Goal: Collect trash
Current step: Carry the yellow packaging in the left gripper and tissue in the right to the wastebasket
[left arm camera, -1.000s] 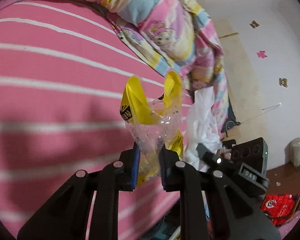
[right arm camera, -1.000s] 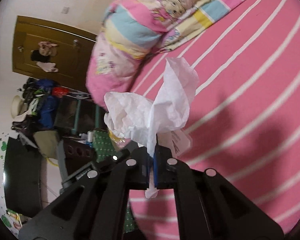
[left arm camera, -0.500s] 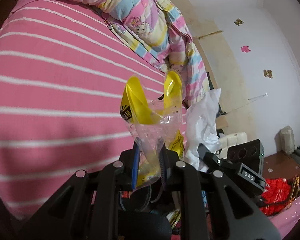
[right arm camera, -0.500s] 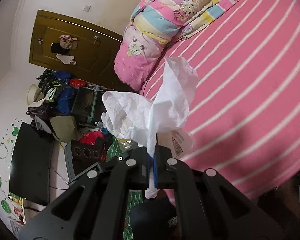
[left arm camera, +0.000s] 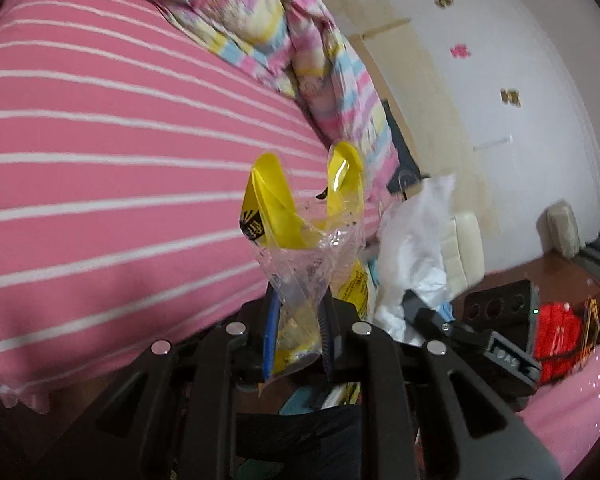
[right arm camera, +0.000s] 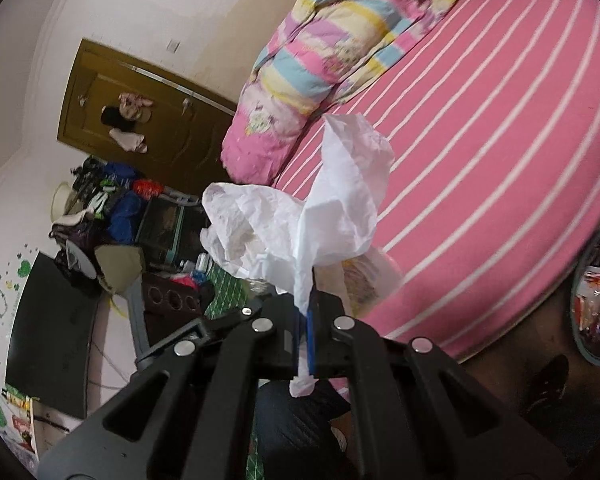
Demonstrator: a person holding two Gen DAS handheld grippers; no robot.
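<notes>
Two handheld grippers, raised beside a pink striped bed [left arm camera: 112, 168].

Left gripper [left arm camera: 298, 330]: jaws clenched on a yellow-and-clear wrapper [left arm camera: 304, 236], standing up out of the fingers, clear of the bed.

Right gripper [right arm camera: 308, 340]: jaws pinched tight on a crumpled white tissue [right arm camera: 300, 220], billowing above the fingertips; a tail hanging below.

Quilt [right arm camera: 332, 52] heaped at the bed's far end. At the right view's edge, a round bin [right arm camera: 596, 352] with colourful litter, likely the drop point.

For a clean drop: both grips kept firm while carrying, each piece brought squarely over the opening, then released one at a time, since light tissue may drift or cling.
</notes>
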